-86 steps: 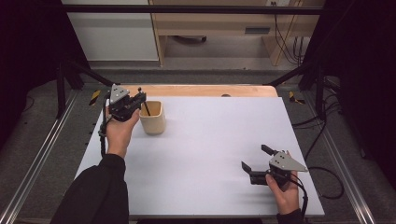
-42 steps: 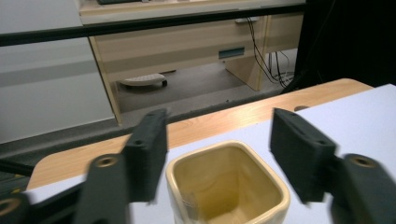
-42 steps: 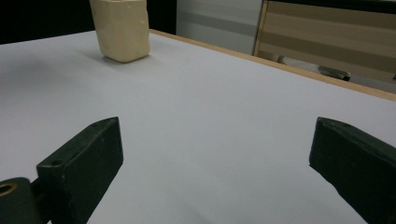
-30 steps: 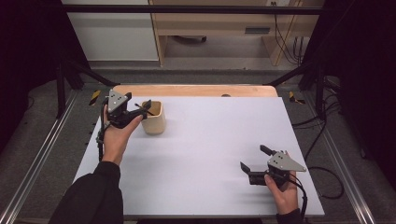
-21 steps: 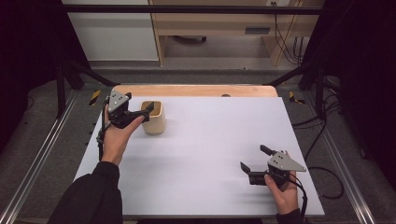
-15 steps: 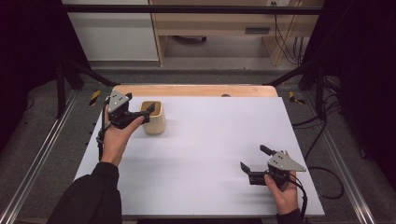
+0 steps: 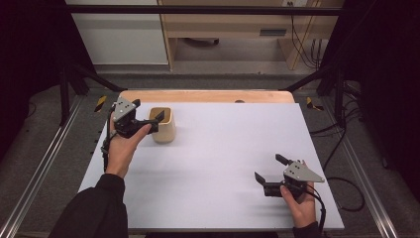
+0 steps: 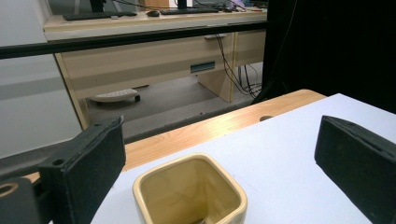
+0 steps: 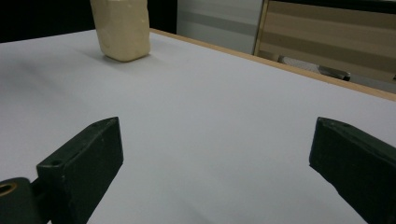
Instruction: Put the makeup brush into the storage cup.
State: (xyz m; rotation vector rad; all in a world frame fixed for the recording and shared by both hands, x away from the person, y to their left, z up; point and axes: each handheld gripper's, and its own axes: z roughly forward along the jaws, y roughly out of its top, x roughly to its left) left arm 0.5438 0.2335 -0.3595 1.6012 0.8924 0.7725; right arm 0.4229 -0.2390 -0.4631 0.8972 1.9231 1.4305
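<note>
cup (image 7: 164,124), a small yellow one with rounded square sides, stands upright on the white worktop (image 7: 218,163) near its far left corner. it is open at the top, and in the left tool view (image 8: 190,193) you can look down into it, though the bottom is hard to make out. behind it runs a strip of light wood (image 7: 208,95) along the far edge of the worktop

the left tool (image 7: 153,121) is held by the left hand (image 7: 122,146) just above the cup. its two black jaws have just been opening and now stand wide apart, one on each side of the cup's rim, and they do not press on it. in the left tool view the cup sits low between the jaws with a gap on both sides

the right tool (image 7: 270,167) is in the right hand (image 7: 299,201) near the front right corner of the worktop, well apart from the cup. its jaws are wide apart too, with bare white worktop between them. in the right tool view the cup (image 9: 122,29) shows far off at the top left, with its top cut off by the edge of that view

a dark sleeve (image 7: 91,208) covers the left arm at the bottom left of the high view
</note>
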